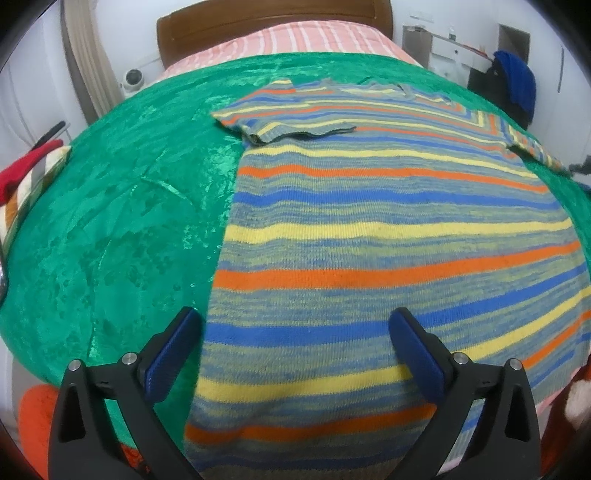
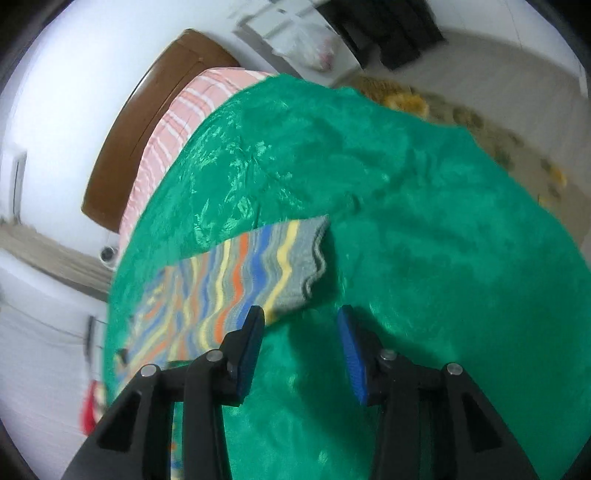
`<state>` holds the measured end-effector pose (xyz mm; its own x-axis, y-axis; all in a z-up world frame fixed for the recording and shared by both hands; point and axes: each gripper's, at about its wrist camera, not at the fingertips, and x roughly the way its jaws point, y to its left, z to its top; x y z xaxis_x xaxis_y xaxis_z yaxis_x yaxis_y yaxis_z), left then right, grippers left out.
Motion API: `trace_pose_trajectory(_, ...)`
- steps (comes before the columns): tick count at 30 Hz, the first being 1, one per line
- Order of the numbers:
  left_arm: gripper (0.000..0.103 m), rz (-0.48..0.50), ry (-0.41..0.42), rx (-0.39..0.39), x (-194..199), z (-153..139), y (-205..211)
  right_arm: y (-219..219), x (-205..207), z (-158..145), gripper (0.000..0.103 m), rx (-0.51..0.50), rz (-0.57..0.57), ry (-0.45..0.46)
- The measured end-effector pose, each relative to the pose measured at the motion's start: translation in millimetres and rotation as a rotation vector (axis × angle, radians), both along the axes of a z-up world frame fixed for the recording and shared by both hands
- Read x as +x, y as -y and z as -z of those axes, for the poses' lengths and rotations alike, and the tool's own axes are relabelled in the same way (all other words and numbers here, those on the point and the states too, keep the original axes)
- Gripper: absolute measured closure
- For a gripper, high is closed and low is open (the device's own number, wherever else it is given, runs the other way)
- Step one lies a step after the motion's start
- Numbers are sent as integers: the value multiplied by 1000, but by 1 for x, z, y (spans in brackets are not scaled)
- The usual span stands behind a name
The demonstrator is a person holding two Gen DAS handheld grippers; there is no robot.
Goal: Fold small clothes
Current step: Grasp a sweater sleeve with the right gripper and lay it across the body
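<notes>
Striped knit in orange, blue, yellow and grey-green, the small sweater lies flat on a shiny green cover spread over the bed, whose pink striped sheet and brown wooden headboard show at the far edge. In the left wrist view the garment's body runs from the near edge of the bed up toward the headboard, with one short sleeve lying out to the left near the far end. The left hand-held gripper hangs over the sweater's lower part with its blue-padded fingers spread wide: the left pad sits just off the garment's left side above the green cover, the right pad above the stripes, and nothing is pinched between them. In the right wrist view, which is blurred, the right hand-held gripper is parted too, with only green cover between its pads. A striped sleeve end with a grey, wavy cuff lies just ahead of the left finger, close by but not held. The rest of the garment trails off toward the bed's left edge.
</notes>
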<state>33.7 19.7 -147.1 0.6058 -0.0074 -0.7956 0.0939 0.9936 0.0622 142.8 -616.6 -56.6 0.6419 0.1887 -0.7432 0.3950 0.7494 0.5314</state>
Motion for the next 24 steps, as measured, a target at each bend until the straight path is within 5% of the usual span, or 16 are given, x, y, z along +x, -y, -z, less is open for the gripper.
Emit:
trace_pose_trajectory(4, 0, 3, 5, 7, -1, 0, 0, -17, 23, -1, 60, -52, -75, 67)
trace_pose_trajectory(9, 0, 5, 7, 13, -1, 1, 1, -18, 43, 2, 60, 220, -106, 141)
trace_pose_trajectory(16, 0, 6, 13, 18, -2, 1, 1, -38, 42, -4, 62, 58, -277, 15)
trace_pose_trajectory(17, 0, 6, 14, 20, -2, 2, 2, -38, 40, -6, 65, 37, -278, 6)
trace_pose_trajectory(19, 0, 6, 16, 24, -2, 1, 2, -38, 39, -9, 93, 7, -292, -18)
trace_pose_trajectory(24, 0, 5, 21, 33, -4, 1, 3, -29, 36, -8, 98, -109, -238, -170)
